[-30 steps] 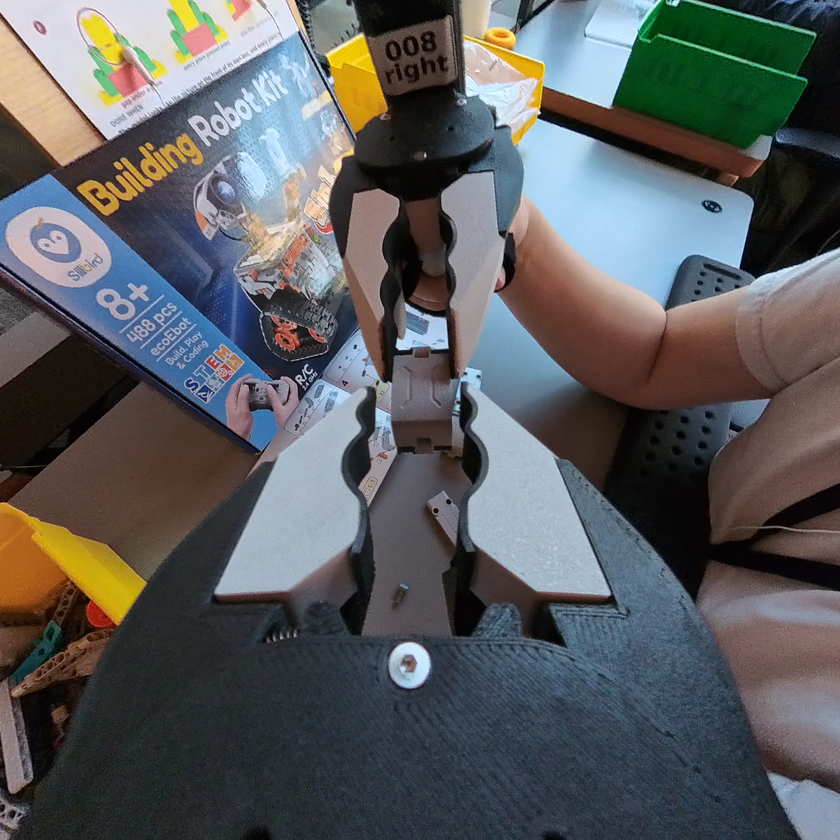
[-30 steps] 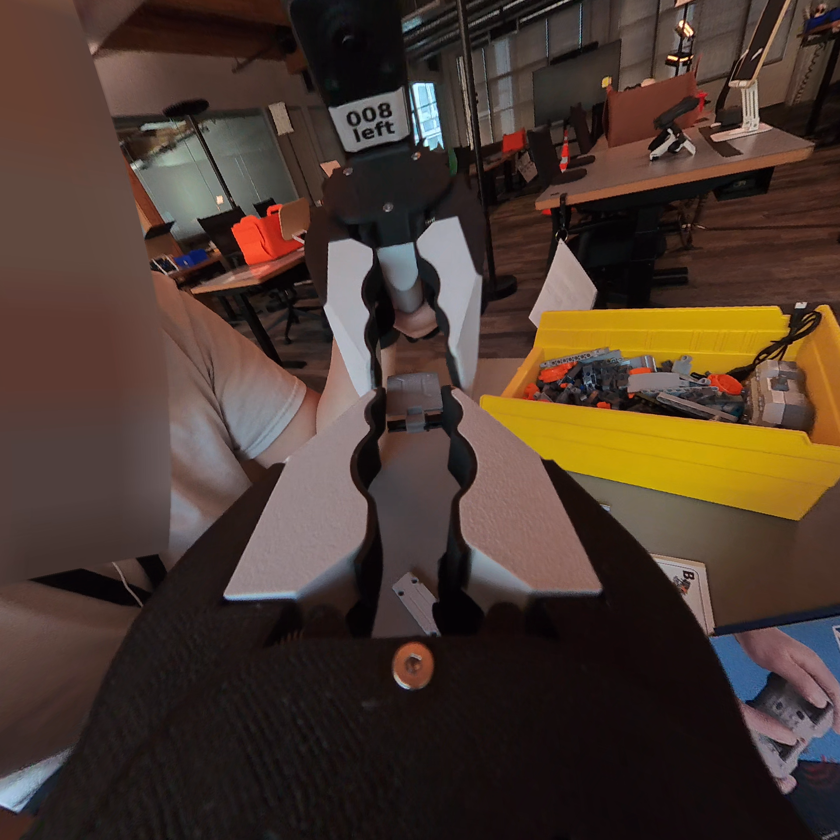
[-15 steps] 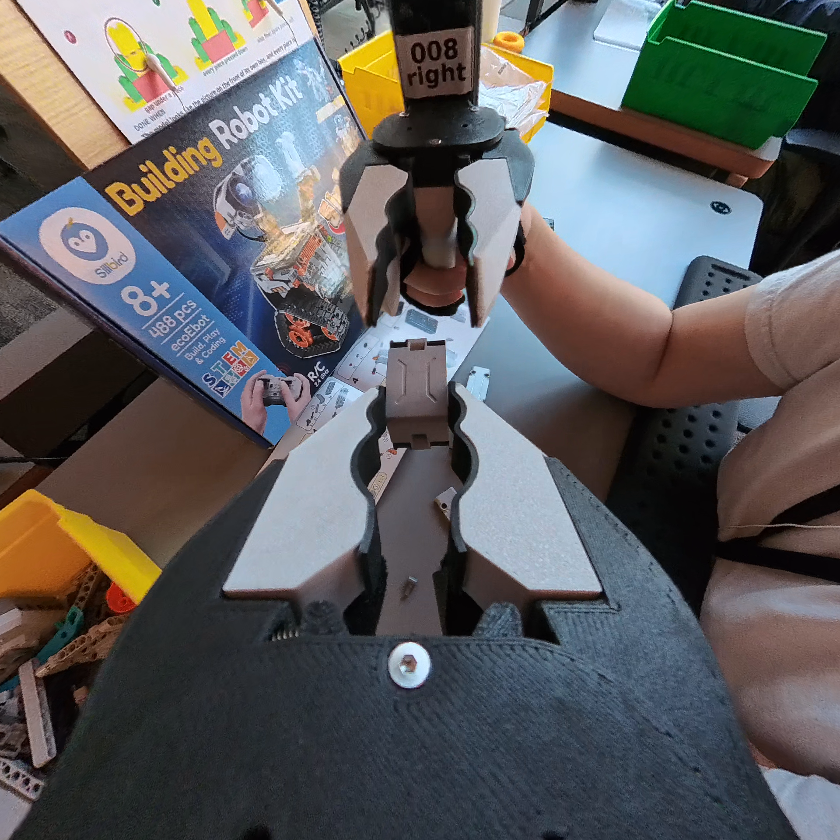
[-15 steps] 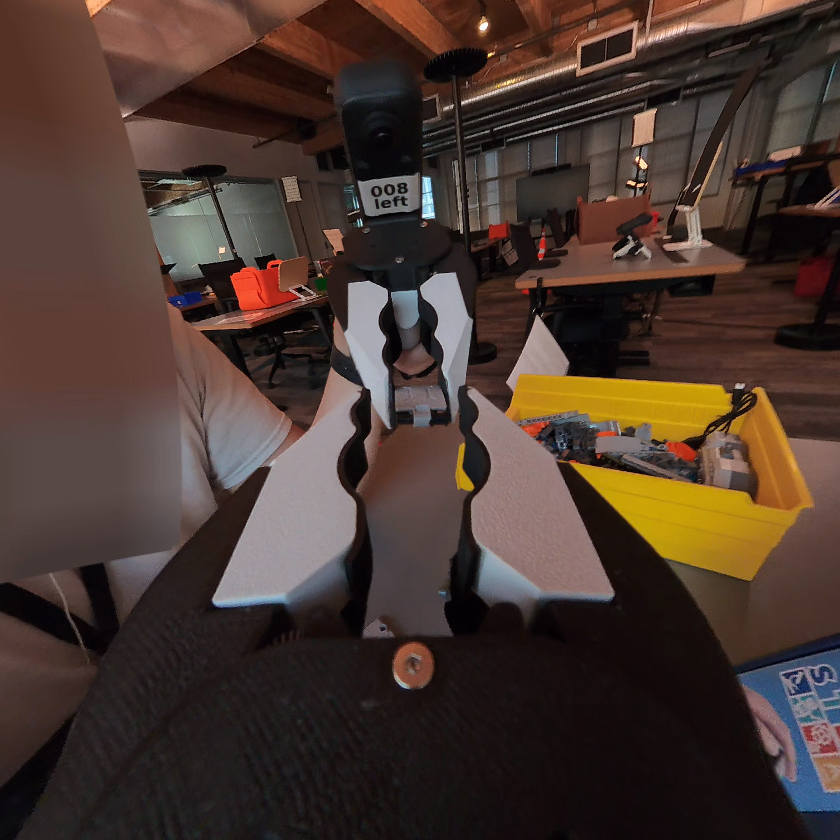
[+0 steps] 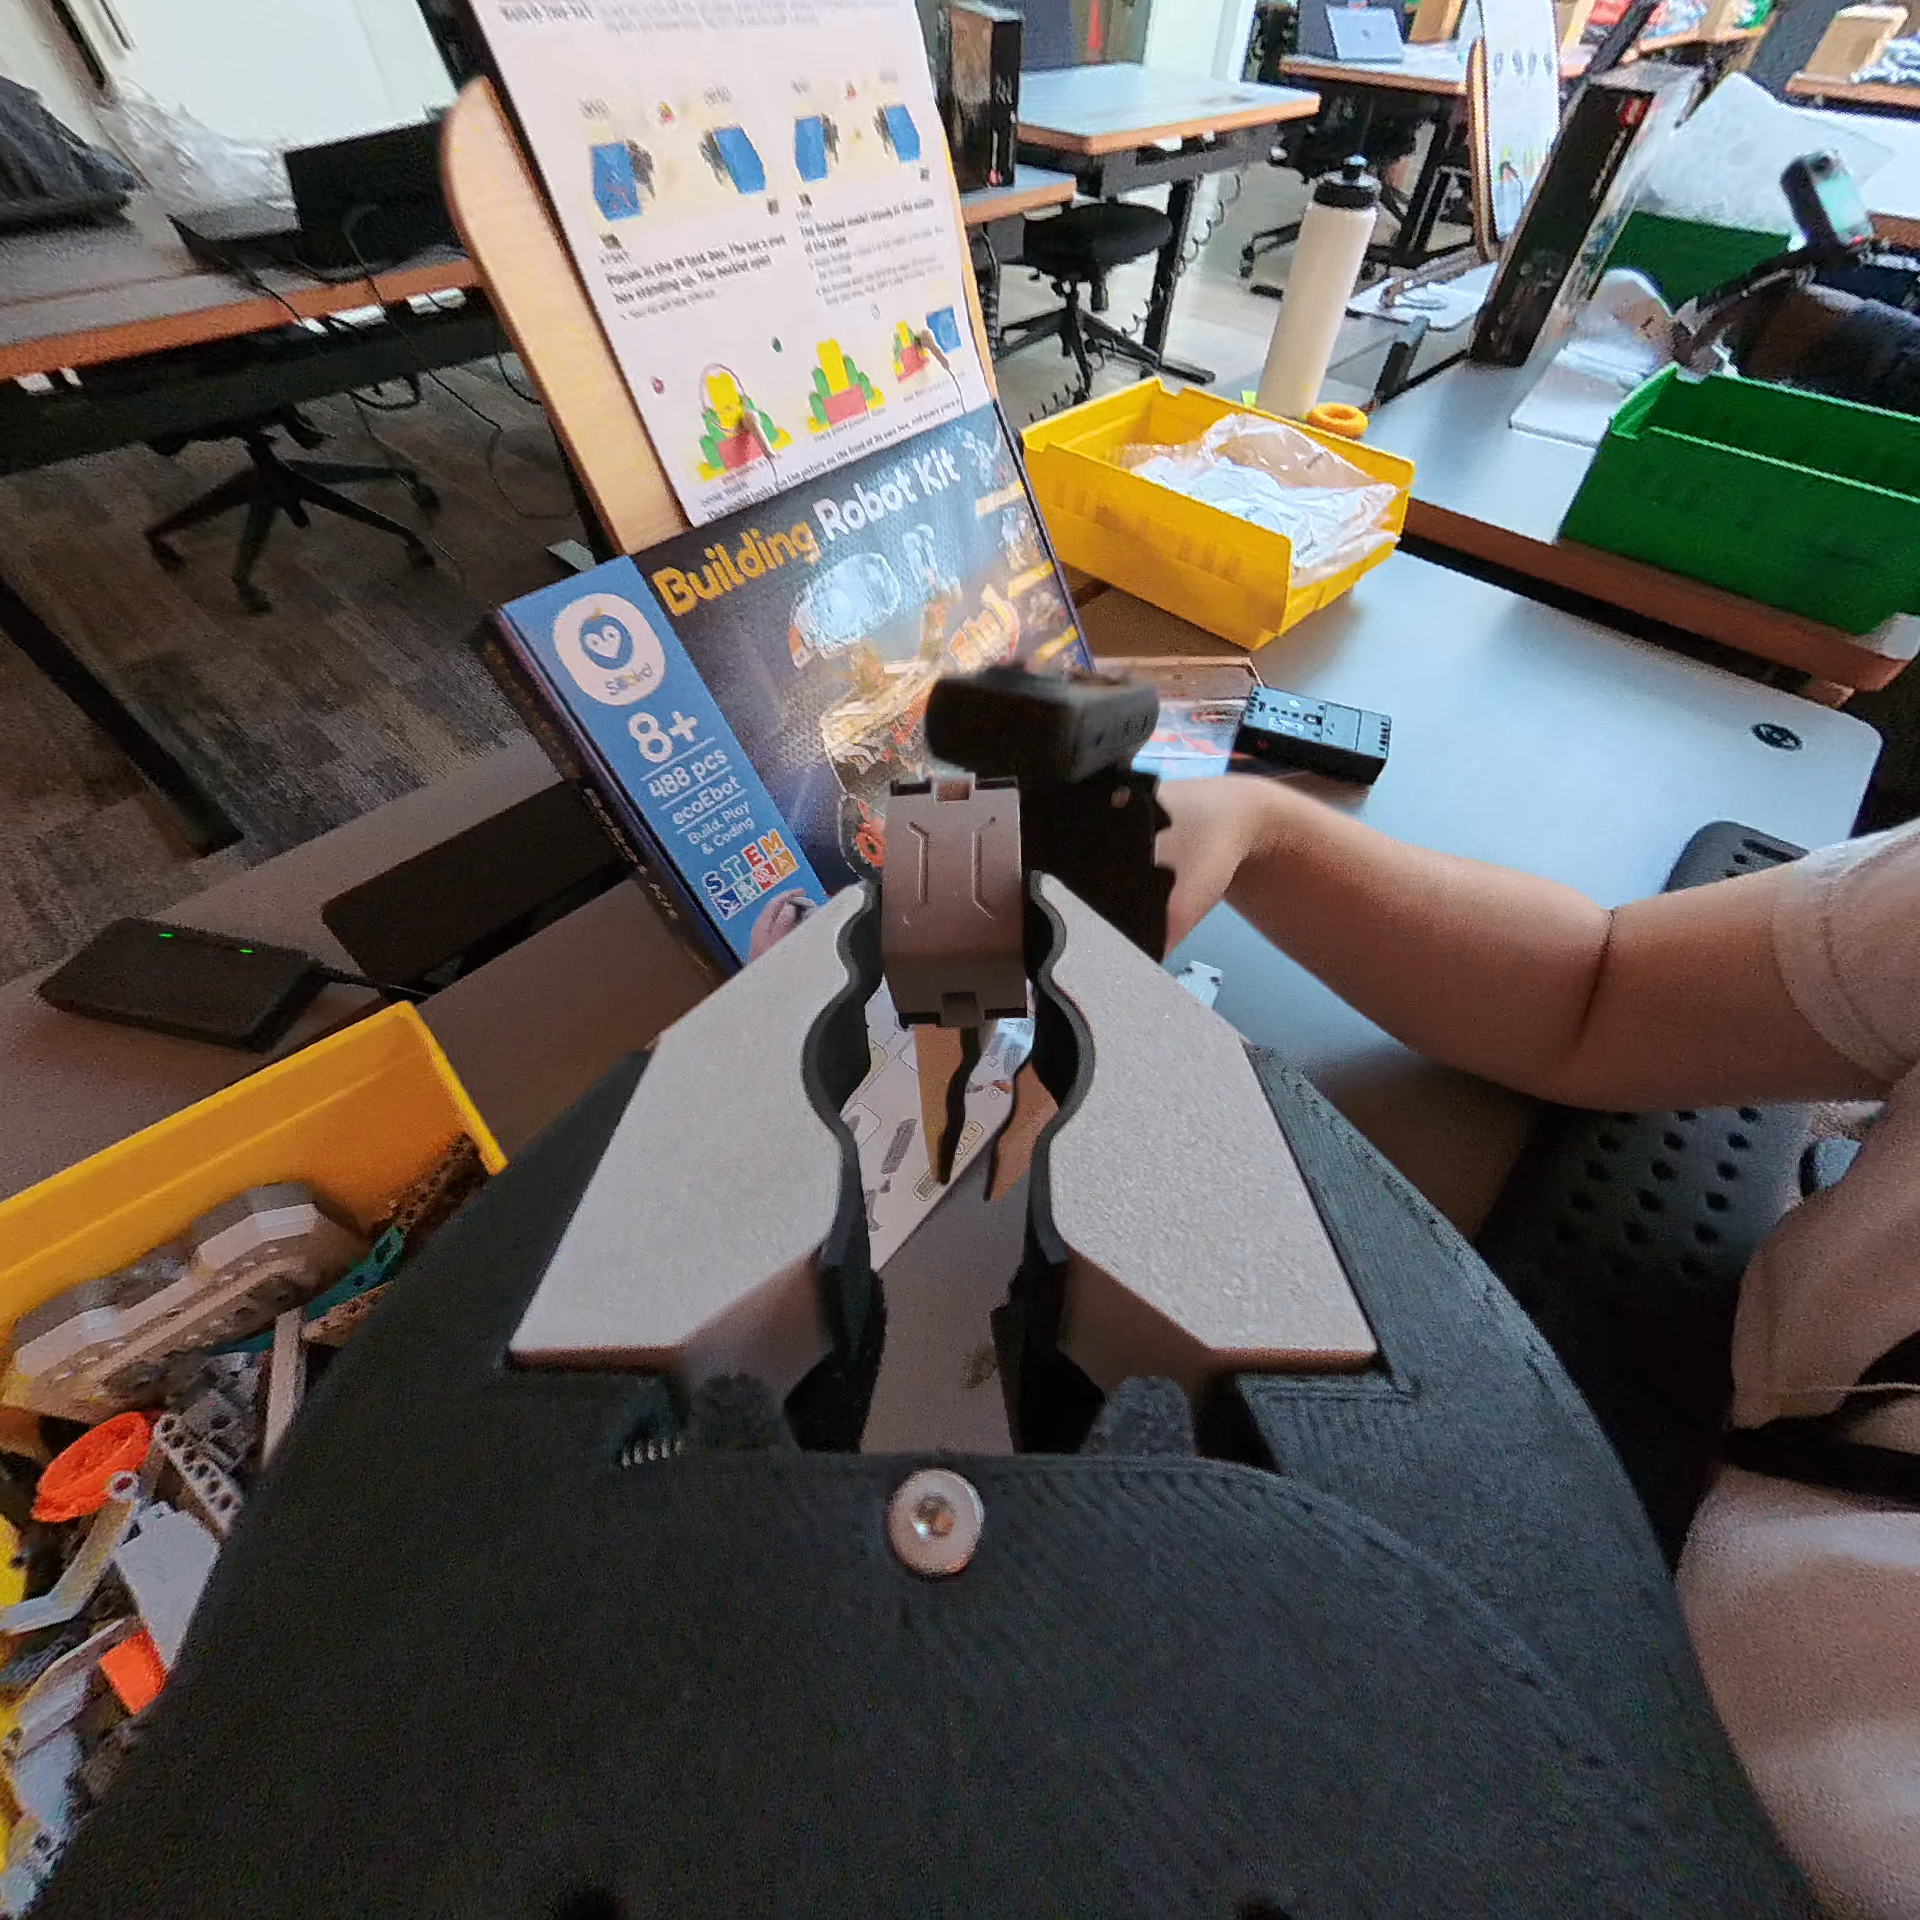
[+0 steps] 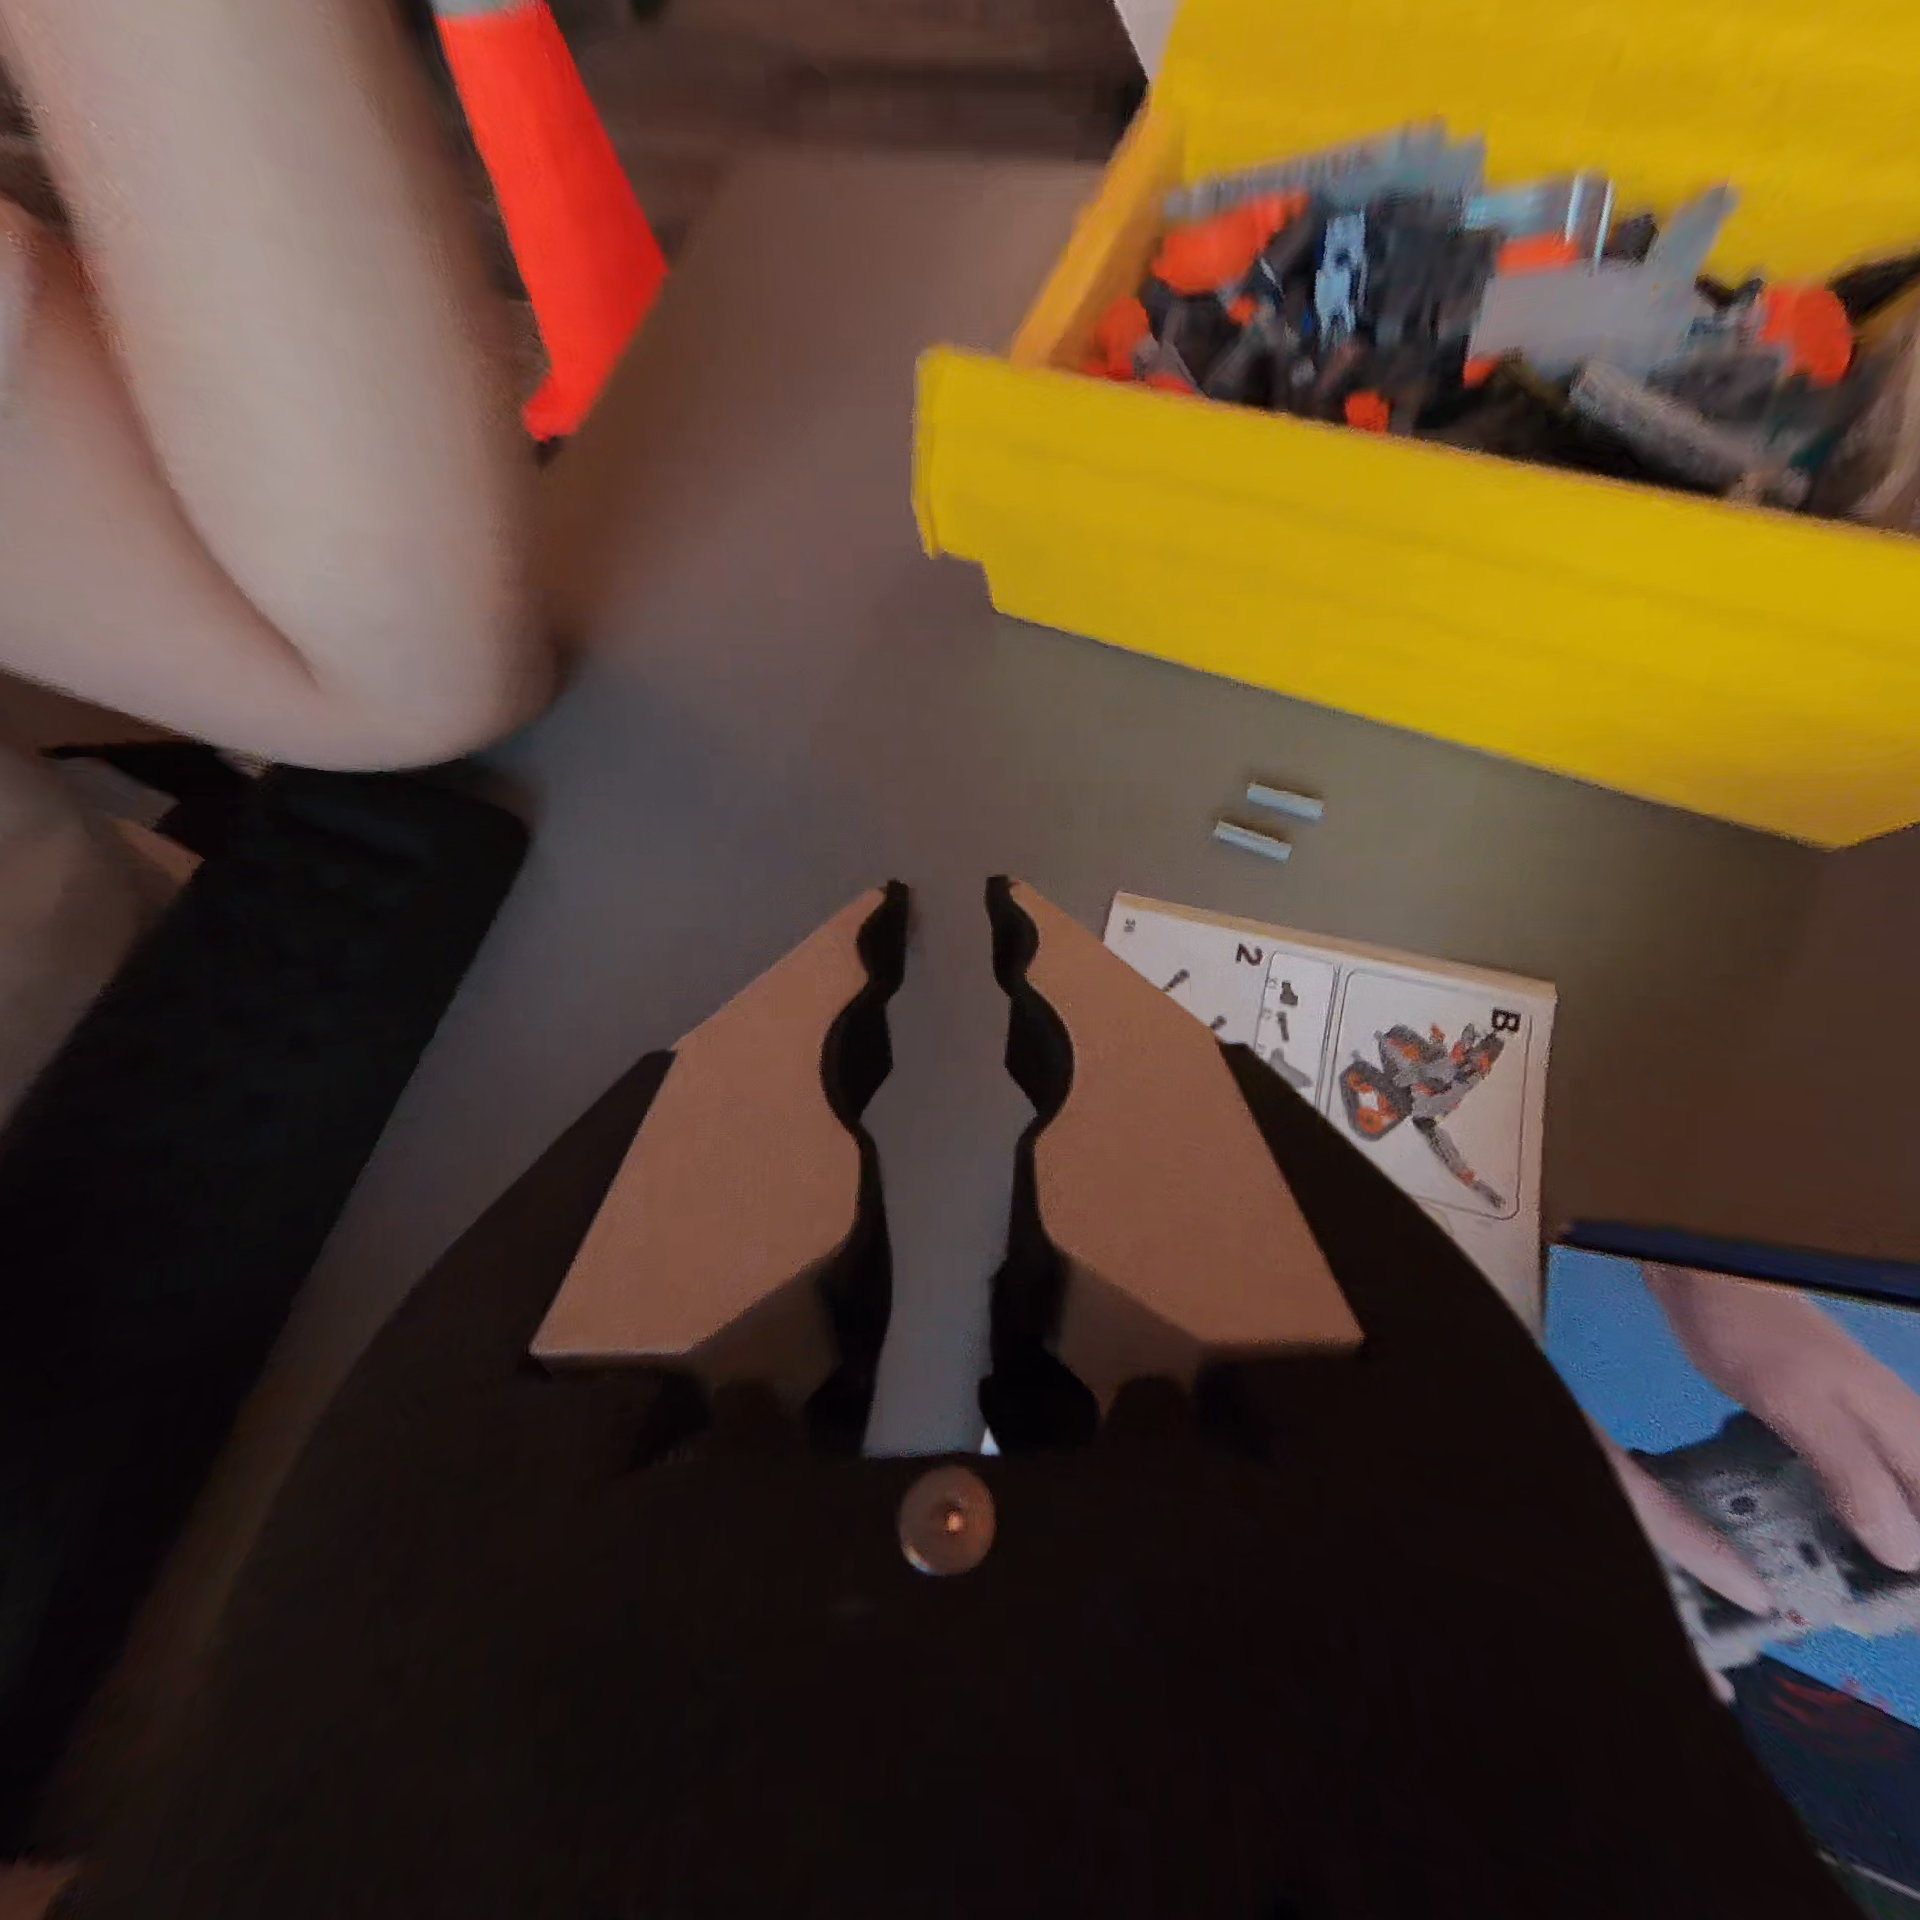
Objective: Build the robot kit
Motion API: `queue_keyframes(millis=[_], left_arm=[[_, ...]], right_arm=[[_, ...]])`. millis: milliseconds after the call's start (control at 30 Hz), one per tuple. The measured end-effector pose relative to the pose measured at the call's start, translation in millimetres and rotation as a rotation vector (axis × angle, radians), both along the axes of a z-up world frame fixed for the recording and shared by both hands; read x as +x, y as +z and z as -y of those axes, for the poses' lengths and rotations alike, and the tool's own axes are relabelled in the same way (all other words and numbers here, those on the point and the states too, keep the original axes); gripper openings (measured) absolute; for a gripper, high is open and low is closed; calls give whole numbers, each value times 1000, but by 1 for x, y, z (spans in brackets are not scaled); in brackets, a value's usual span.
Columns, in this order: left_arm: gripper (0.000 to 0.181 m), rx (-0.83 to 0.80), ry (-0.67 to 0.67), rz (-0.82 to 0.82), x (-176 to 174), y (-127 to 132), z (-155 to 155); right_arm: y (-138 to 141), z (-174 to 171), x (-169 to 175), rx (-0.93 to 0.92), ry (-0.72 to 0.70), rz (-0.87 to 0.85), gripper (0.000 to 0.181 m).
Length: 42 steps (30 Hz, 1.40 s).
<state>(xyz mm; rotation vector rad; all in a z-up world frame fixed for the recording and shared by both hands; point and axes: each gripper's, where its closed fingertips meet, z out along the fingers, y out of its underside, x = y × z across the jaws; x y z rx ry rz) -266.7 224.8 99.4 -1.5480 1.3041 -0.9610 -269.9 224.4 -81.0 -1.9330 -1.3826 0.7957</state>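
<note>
Left wrist view: left gripper [image 5: 951,940] is closed on a grey plastic part [image 5: 951,899], pinched near the fingertips w/ its upper end sticking out past them, raised off the counter [image 5: 1538,748]. Right gripper [image 5: 971,1132] shows just beyond and lower, pointing down at the counter, blurred, apart from the part. Behind: blue kit box [image 5: 790,727] leaning upright, printed sheet [image 5: 748,239] on a board above it, yellow bin of parts [image 5: 239,1153] at lower left, second yellow bin [image 5: 1195,520] w/ a plastic bag farther back, small black box [image 5: 1314,732] on the counter, green bin [image 5: 1745,499] far right. Right wrist view (motion-blurred): right gripper [image 6: 945,894] is part-open, narrow gap, nothing between the fingers, tips over bare counter [image 6: 790,665]. Nearest things: two small grey pins [image 6: 1268,821] just ahead-right, instruction booklet [image 6: 1392,1060] beside the right finger, yellow bin of parts [image 6: 1403,582] beyond. As for progress: one part is held, in the left gripper; the right holds none; no joined assembly visible.
</note>
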Motion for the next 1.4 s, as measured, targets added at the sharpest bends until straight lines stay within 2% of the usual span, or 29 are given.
queue_keyframes(millis=[100, 200, 300, 400, 567, 733, 800, 1400], left_arm=[[25, 12, 30, 41, -9, 8, -2], [25, 12, 39, 75, -14, 14, -4], [25, 8, 51, 92, -16, 16, -7], [25, 8, 77, 97, -17, 17, -12], [25, 20, 85, 114, -20, 21, -9], [25, 25, 87, 140, -24, 26, -8], [25, 20, 84, 142, -25, 26, -8], [25, 28, 50, 152, -27, 28, 1]], right_arm=[[-11, -19, 6, -43, -118, 25, 8], [-4, -46, 48, 15, -324, 78, 6], [-2, -46, 75, 17, -392, 150, 5], [-18, -35, 65, -39, -348, 232, 6], [-61, -4, -7, -136, -120, 324, 8], [-89, 14, -41, -133, -15, 420, 8], [-97, 18, -41, -143, -1, 471, 8], [-97, 19, -31, -80, -18, 590, 5]])
